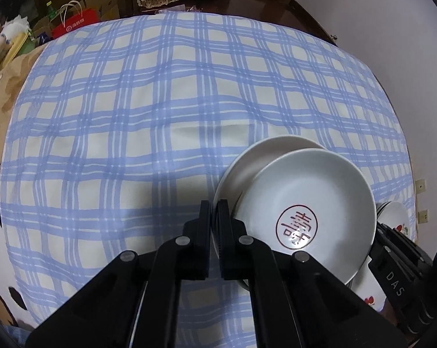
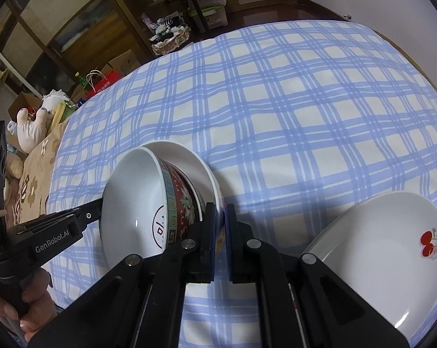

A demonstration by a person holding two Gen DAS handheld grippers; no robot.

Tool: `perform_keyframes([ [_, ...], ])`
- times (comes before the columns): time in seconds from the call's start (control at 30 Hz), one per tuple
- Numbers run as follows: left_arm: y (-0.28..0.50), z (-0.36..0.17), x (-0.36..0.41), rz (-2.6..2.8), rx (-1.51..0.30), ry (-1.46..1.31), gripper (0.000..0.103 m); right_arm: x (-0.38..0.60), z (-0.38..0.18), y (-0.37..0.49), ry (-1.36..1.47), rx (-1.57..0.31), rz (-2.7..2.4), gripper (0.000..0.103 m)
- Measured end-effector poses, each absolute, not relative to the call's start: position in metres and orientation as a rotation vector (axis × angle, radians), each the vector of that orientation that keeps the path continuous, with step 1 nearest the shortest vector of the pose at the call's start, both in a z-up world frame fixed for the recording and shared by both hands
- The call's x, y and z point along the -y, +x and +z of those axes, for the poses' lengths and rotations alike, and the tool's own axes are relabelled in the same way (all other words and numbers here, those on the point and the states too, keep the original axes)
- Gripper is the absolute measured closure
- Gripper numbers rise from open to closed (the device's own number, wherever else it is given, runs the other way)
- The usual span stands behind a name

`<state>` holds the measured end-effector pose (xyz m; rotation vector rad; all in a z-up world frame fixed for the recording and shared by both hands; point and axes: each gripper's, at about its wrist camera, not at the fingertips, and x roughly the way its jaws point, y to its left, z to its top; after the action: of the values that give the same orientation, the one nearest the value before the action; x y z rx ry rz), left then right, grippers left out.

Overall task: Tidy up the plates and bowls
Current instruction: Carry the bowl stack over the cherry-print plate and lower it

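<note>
A glazed white bowl [image 1: 305, 200], round with a red circular seal inside and a red-and-teal patterned outer wall, is seen nested in a shallow white plate [image 2: 202, 162] on the blue-checked cloth [image 1: 131, 116] of the tabletop. The left gripper [image 1: 214, 211] is clamped on the plate's rim at one side, while the right gripper [image 2: 220, 214] is pinched on the rim opposite. A glossy cherry-printed plate [image 2: 392, 246] is tilted just beside the right gripper.

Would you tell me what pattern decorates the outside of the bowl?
The bowl has a red floral band with teal and white borders outside; the right wrist view shows it best.
</note>
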<state>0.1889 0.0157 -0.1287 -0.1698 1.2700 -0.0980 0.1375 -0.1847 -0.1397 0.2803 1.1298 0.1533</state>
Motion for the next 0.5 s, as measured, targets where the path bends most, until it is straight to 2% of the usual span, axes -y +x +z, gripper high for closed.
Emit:
perform_keyframes([
  [0.5, 0.182, -0.123, -0.014, -0.109, -1.227, -0.169, 0.100, 0.192, -0.142, 0.137, 0.308, -1.147, 0.163, 0.097],
])
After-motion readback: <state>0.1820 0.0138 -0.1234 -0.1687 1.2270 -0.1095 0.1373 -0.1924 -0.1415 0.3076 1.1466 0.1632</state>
